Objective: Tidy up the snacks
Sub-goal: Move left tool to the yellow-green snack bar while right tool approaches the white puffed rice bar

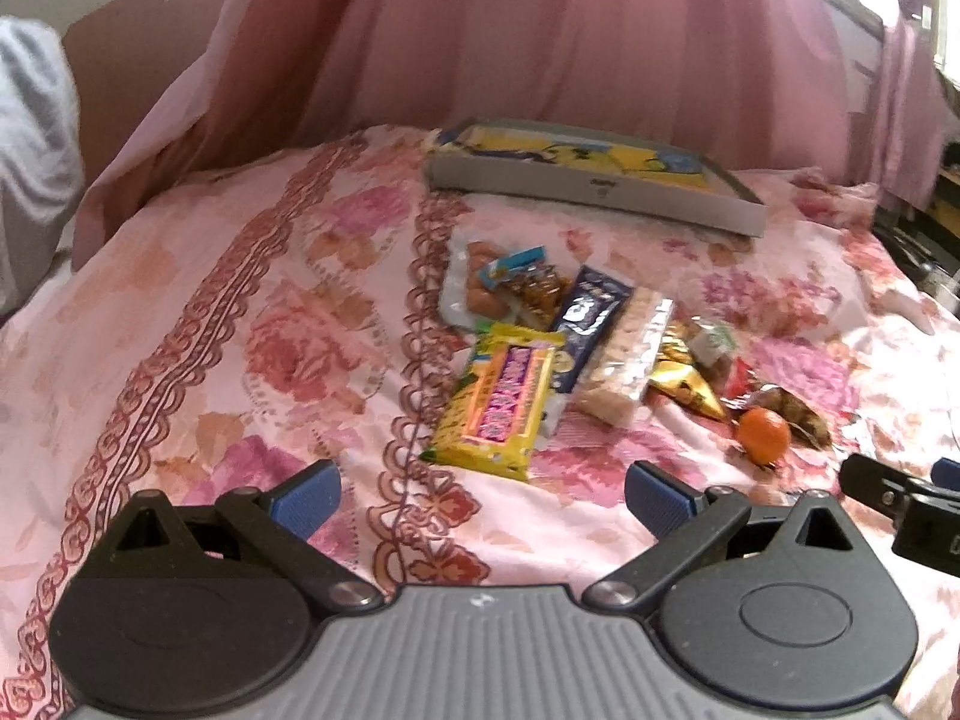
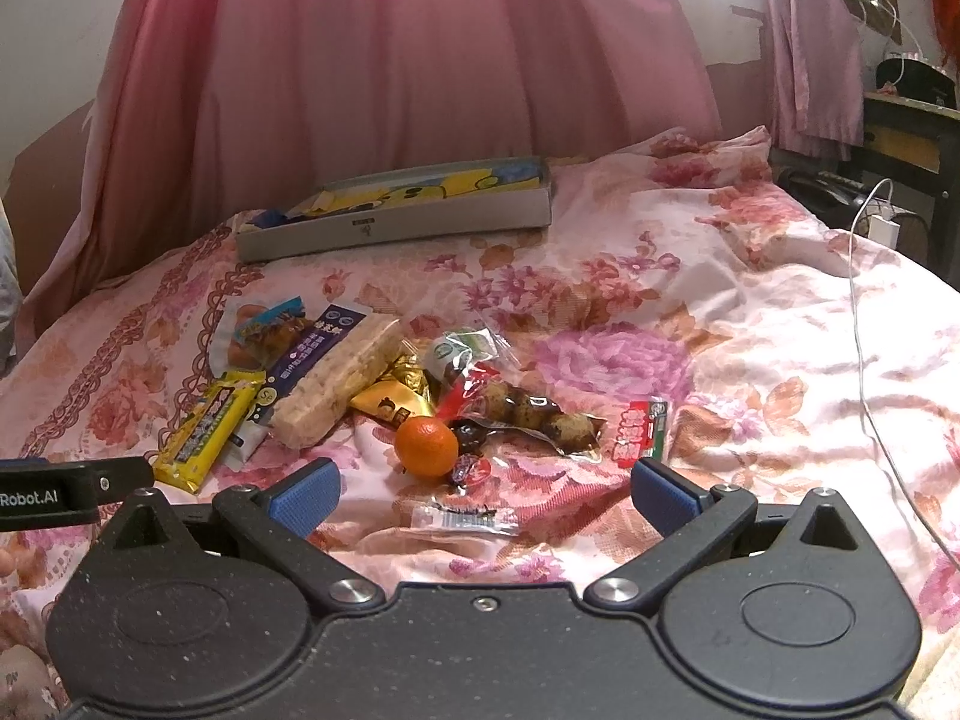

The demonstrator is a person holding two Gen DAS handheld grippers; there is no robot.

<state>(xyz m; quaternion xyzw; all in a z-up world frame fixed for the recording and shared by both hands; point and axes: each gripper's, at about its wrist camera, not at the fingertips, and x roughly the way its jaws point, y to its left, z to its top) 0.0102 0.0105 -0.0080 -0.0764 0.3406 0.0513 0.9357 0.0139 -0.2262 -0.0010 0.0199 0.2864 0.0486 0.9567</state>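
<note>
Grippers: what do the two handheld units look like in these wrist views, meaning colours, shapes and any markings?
The left gripper has a ribbed grey body, two round black housings, black linkage arms with silver pivot screws, and blue textured fingertips. The right gripper is the same shape, but its body is speckled black. White "Robot.AI" lettering shows on the left gripper's side in the right wrist view. No sleeves or hands are clearly visible.

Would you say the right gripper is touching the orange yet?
Apart. The right wrist view shows the right gripper open, with bedsheet visible between its blue fingertips and the orange.
</note>
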